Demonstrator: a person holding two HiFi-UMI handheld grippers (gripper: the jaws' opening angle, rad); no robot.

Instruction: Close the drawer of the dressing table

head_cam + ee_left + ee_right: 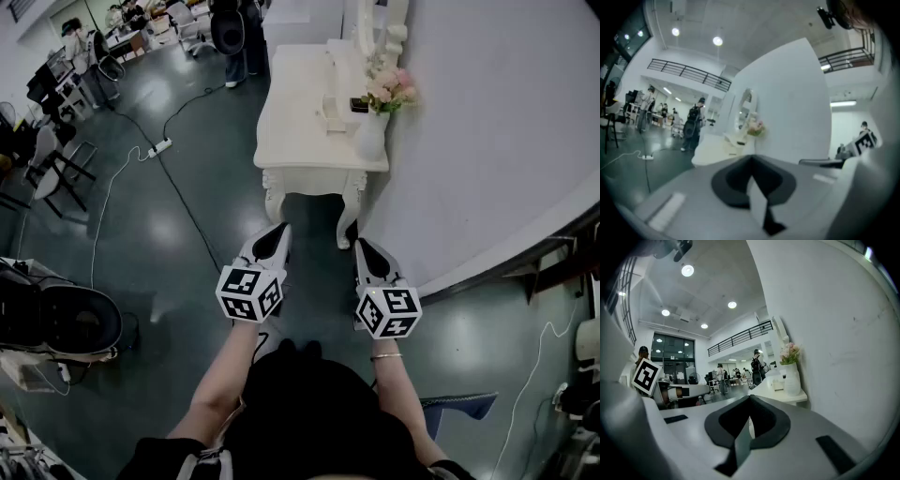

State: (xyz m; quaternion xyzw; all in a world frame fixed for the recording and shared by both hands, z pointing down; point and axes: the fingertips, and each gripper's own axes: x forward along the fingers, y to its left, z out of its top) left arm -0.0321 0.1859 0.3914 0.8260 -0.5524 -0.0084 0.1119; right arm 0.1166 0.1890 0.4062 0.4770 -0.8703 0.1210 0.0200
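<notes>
Facing the cream carved-leg dressing table, left gripper and right gripper pinched shut, empty; your careless swing could topple its white vase.

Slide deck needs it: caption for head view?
Left tool and right tool, both shut, held short of the dressing table.

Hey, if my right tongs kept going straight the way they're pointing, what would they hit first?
The right tongs would probably meet the front of the dressing table first, near its right front leg, with only floor between. Depth is unclear, so that's a guess.
</notes>
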